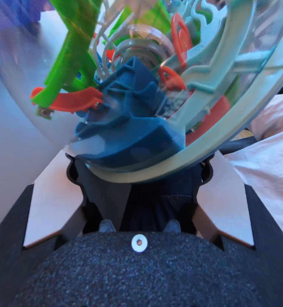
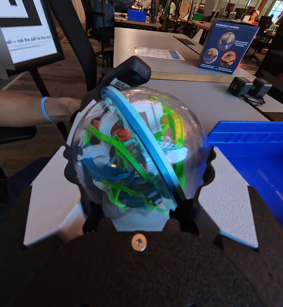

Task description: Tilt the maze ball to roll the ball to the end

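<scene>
The maze ball is a clear sphere with a blue-and-white rim band and green, blue, orange and white tracks inside. It is held in the air between both grippers. My right gripper is clamped on its near side, one finger on each flank. The left gripper's black body shows on the ball's far upper side, held by a hand with a blue wristband. In the left wrist view the ball fills the upper frame, and my left gripper grips its rim. I cannot make out the small rolling ball.
A blue bin stands close on the right on the grey table. Farther back are a blue box, two small black cubes and a paper sheet. A screen on a stand is at the left.
</scene>
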